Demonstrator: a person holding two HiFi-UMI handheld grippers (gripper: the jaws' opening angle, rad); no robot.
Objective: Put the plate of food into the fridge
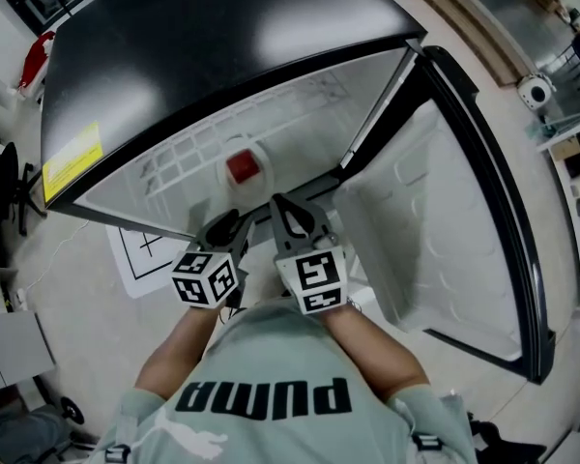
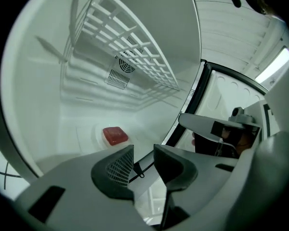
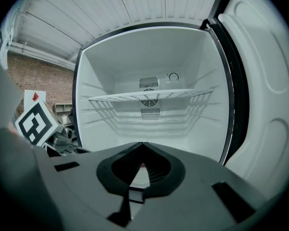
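Observation:
The white plate [image 1: 240,153] with a red block of food [image 1: 242,167] rests on the floor of the open fridge [image 1: 174,177], under the wire shelf. In the left gripper view the plate [image 2: 100,134] and its food [image 2: 115,135] lie beyond my jaws, apart from them. My left gripper [image 2: 143,153] is open, with a gap between its jaws and nothing in it. My right gripper [image 3: 143,145] is shut, tips touching, empty. Both grippers [image 1: 227,225] [image 1: 282,209] hover side by side at the fridge's mouth, outside it.
The fridge door [image 1: 445,220] stands wide open at the right. A wire shelf [image 3: 149,96] spans the fridge about halfway up, with a fan grille [image 3: 149,83] on the back wall. The black fridge top [image 1: 222,37] lies ahead below me.

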